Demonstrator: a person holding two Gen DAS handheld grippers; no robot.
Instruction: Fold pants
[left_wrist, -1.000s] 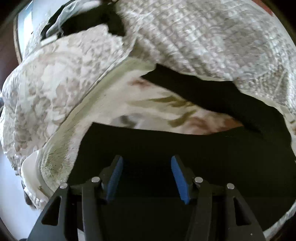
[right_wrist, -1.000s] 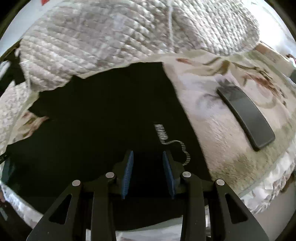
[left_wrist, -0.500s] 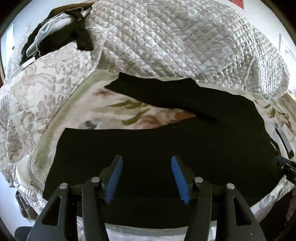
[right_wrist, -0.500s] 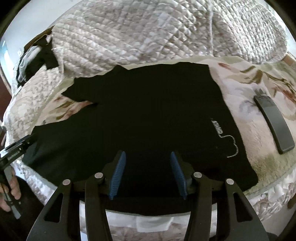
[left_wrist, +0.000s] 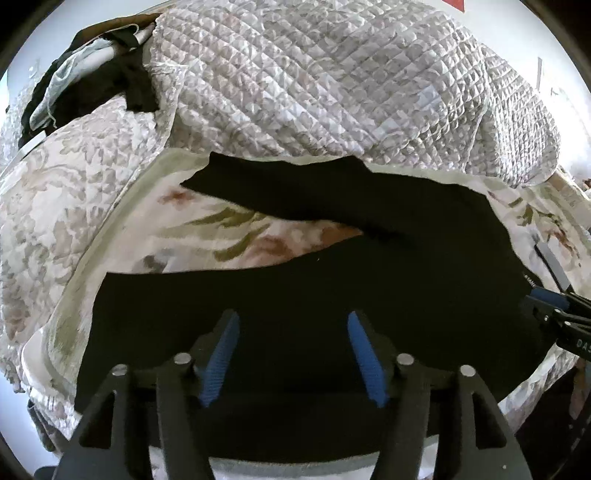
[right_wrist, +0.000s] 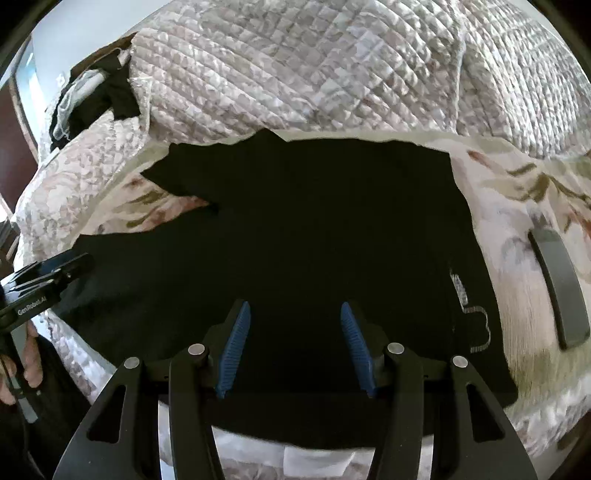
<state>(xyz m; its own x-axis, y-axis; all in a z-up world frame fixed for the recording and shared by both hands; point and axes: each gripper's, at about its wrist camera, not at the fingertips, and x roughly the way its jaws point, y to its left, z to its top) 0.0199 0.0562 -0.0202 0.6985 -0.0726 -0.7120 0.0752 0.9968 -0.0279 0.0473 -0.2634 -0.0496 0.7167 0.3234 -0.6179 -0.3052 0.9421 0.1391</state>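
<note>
A pair of plain black fabric pants (left_wrist: 332, 302) lies spread flat on a cream floral plush blanket (left_wrist: 229, 229) near the front edge of a bed, one leg (left_wrist: 295, 192) angled away toward a heaped, quilted grey-and-white bedspread (left_wrist: 332, 85) and the other running along the blanket's near edge, a wedge of blanket showing between them. The left gripper (left_wrist: 291, 354), black-framed with ribbed blue pads, hovers over the near leg with its jaws spread, having just been opening, nothing between them. The right gripper (right_wrist: 293, 345), of the same build, hangs over the waist end of the pants, its jaws likewise spread after opening within the last second, with no cloth caught between them. A small white printed logo (right_wrist: 474, 306) marks the pants near their right edge. Just beyond that edge a flat dark rectangular phone-like slab (right_wrist: 559, 288) rests on the blanket, apart from the garment. At the far left, a jumble of black and pale clothing (left_wrist: 92, 85) sits on the bedding. In the right wrist view, the person's hand (right_wrist: 27, 354) grips the other gripper's handle.
</note>
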